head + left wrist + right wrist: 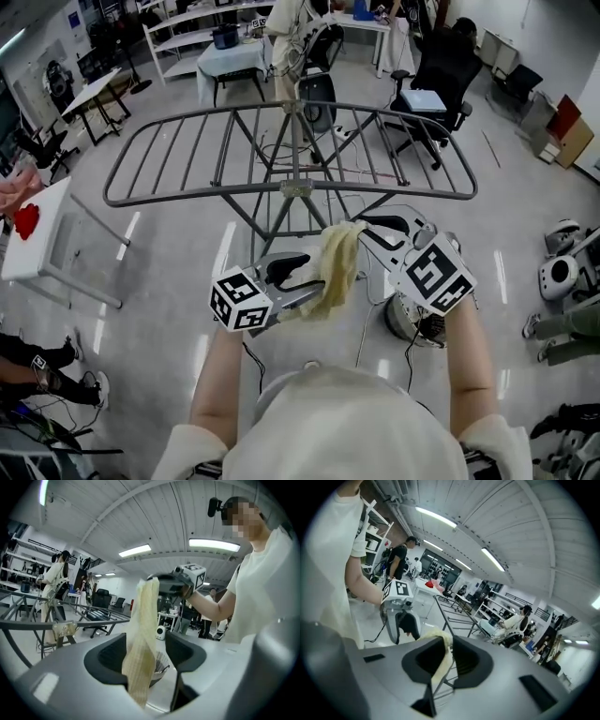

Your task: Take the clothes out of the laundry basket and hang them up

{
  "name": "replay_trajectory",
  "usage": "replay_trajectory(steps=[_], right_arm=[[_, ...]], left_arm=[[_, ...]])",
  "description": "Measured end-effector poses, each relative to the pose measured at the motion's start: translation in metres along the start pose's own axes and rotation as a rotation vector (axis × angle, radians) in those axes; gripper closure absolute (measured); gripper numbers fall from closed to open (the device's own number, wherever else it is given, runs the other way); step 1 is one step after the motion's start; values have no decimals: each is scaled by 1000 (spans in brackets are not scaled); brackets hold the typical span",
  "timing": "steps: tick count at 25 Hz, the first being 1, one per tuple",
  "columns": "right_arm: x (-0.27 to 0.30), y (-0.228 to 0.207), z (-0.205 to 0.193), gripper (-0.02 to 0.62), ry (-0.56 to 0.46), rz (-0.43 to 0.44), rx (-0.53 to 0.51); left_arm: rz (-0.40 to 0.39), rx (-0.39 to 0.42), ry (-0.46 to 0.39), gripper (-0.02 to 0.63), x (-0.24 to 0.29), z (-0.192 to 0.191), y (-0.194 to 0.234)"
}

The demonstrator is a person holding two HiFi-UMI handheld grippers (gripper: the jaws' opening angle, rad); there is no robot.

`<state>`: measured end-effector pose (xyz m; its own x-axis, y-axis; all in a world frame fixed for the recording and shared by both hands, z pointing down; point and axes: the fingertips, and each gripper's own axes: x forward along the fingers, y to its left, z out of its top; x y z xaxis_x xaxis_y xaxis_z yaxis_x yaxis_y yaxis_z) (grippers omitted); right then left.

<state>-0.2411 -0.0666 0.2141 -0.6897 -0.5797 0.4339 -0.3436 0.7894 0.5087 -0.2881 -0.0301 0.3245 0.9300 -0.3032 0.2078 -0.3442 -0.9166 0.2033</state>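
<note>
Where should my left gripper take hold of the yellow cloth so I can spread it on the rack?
Probably its loose lower end. The right gripper pinches the top of the yellow cloth, so it hangs as a narrow strip between the open jaws of the left gripper. Close from the left, low on the strip.

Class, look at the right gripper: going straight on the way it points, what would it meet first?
Probably the drying rack: its grey bars lie just beyond the right gripper, shut on the yellow cloth. Depth is unclear.

Black office chair [433, 114] beyond, white table [47, 253] at left
</note>
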Motion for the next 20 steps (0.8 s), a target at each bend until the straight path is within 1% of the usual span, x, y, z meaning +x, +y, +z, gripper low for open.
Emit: replay_trajectory(steps=[3, 4, 7, 8, 10, 12, 13, 15, 16, 17, 18, 20], right_arm=[[2, -19, 10, 538, 4, -66, 19], [3, -26, 15, 538, 4, -89, 22], [3, -49, 30, 538, 8, -162, 31], [2, -55, 35, 538, 10, -183, 30], [-2, -65, 42, 538, 19, -215, 18], [-10, -76, 43, 538, 40, -247, 6], [-17, -82, 40, 538, 55, -268, 6], [-34, -93, 33, 538, 81, -310, 20], [-42, -98, 29, 538, 88, -329, 32], [-50, -104, 24, 538, 93, -347, 45], [-58, -110, 19, 538, 101, -368, 57], [-76, -123, 5, 538, 131, -419, 78]], left_arm=[[35, 8, 97, 296, 15, -37, 9], [54, 1, 107, 274, 21, -46, 13], [116, -39, 81, 228, 48, -61, 20], [142, -38, 80, 216, 57, -66, 23], [205, -1, 105, 212, 73, -77, 34], [249, 22, 136, 213, 83, -86, 50], [256, 16, 146, 213, 87, -90, 57], [245, -9, 182, 220, 94, -101, 68], [237, -20, 206, 266, 97, -108, 73], [232, -27, 225, 332, 100, -112, 78], [233, -31, 234, 379, 102, -114, 83], [247, -17, 231, 508, 106, -108, 95]])
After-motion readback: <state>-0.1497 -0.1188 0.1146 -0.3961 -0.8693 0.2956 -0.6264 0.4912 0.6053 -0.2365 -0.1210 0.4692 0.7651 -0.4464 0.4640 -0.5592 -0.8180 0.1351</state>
